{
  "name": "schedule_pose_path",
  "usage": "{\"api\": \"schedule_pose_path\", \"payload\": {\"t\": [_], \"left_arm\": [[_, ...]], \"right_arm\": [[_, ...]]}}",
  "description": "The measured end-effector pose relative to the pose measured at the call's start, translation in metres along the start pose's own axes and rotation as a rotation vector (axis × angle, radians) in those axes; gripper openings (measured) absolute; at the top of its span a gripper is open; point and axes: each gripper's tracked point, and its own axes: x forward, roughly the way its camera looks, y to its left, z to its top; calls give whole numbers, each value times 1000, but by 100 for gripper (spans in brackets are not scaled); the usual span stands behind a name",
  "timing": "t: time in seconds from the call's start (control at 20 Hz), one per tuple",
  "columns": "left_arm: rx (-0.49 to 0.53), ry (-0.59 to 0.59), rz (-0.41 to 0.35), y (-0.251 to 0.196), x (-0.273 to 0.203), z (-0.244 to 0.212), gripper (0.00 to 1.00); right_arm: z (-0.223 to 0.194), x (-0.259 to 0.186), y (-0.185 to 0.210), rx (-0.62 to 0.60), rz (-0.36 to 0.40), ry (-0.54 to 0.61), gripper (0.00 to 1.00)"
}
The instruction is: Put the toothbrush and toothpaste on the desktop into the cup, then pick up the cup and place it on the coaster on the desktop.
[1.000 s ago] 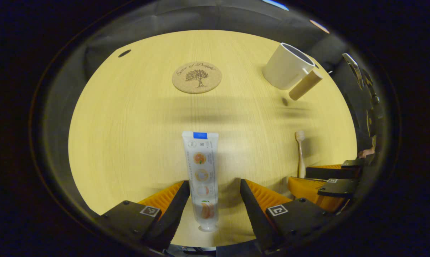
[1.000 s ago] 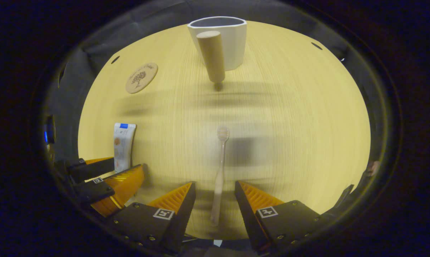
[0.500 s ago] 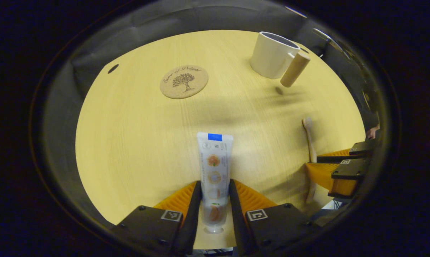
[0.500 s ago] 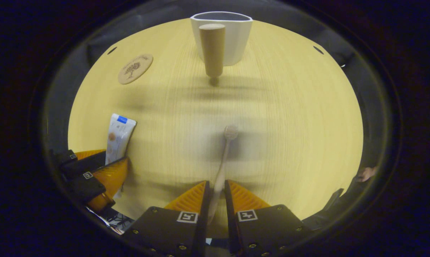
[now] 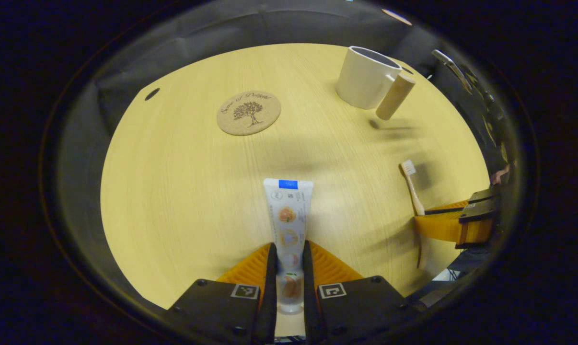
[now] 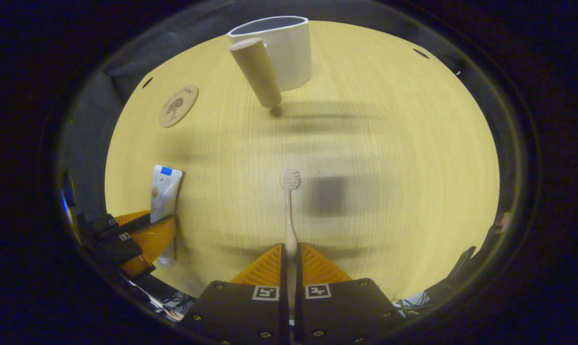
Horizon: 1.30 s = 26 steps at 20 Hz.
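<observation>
While left gripper clamps toothpaste, right gripper clamps toothbrush

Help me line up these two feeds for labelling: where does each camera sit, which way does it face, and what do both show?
Left gripper view: rides the left gripper, facing forward over the desk; its fingers clamp the toothpaste; the right gripper is at its right edge.
Right gripper view: rides the right gripper, facing the cup; its fingers clamp the toothbrush; the left gripper is at its lower left.
Shared: cup, coaster, toothpaste, toothbrush, desk.
</observation>
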Motion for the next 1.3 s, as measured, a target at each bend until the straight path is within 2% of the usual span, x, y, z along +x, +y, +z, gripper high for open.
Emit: {"api": "schedule_pose_path", "payload": {"t": [0.1, 0.4, 0.5, 0.75, 1.0, 1.3], "left_arm": [[-20, -12, -9, -2, 1, 1, 24], [-50, -11, -18, 0, 0, 3, 24], [-75, -15, -25, -2, -1, 1, 24], [-146, -84, -39, -2, -8, 4, 24], [-187, -192, -42, 2, -25, 19, 22], [-197, -399, -41, 0, -71, 65, 22]], "right_arm": [[0, 1, 1, 16, 15, 0, 5], [-3, -2, 8, -8, 49, -15, 5], [1, -9, 13, -2, 75, -53, 5], [25, -28, 19, 1, 133, -249, 5], [38, -58, 21, -50, 137, -423, 5], [66, -100, 26, -119, 123, -658, 5]]}}
